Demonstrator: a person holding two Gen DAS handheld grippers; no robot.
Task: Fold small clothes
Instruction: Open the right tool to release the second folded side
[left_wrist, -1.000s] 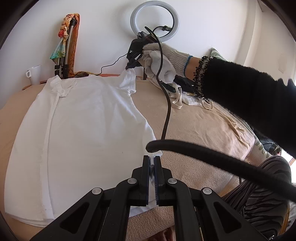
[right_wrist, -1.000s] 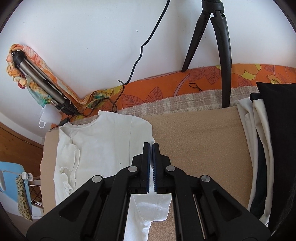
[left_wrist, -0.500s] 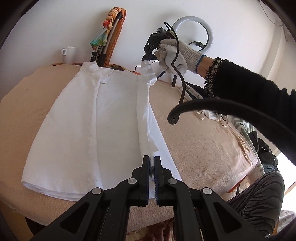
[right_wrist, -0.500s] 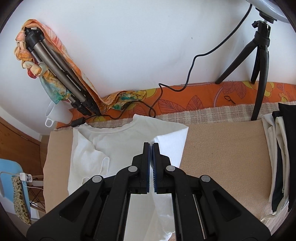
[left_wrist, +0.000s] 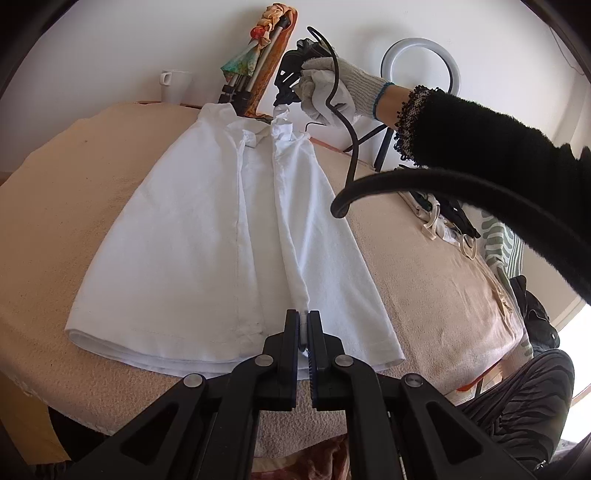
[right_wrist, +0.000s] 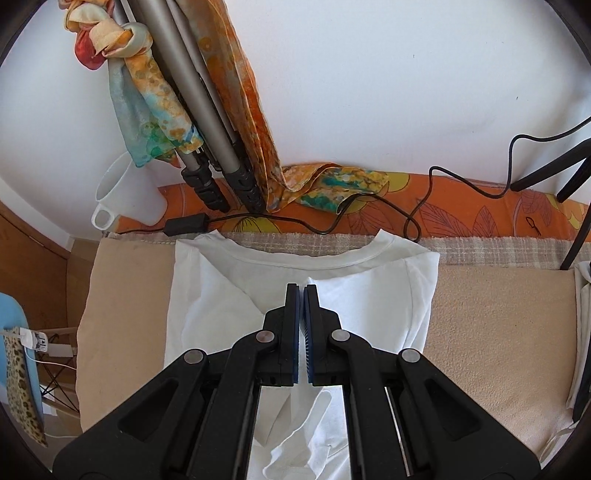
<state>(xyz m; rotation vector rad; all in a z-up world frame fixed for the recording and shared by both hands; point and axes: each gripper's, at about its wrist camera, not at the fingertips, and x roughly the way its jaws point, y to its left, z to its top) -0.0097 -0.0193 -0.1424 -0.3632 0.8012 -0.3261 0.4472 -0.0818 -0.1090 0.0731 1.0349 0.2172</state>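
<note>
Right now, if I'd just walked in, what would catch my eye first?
A white cotton T-shirt lies spread on the beige padded table, one side folded over the middle. Two black clamp-like grippers pinch that fold: the left gripper at the hem, the right gripper, in a gloved hand, at the shoulder. A bright orange patterned scarf hangs on a tripod against the wall.

White shirt flat on beige pad, right edge lifted.

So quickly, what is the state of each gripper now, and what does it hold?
Left gripper: shut on the white cotton T-shirt, at its hem.
Right gripper: shut on the same shirt's sleeve end.
</note>
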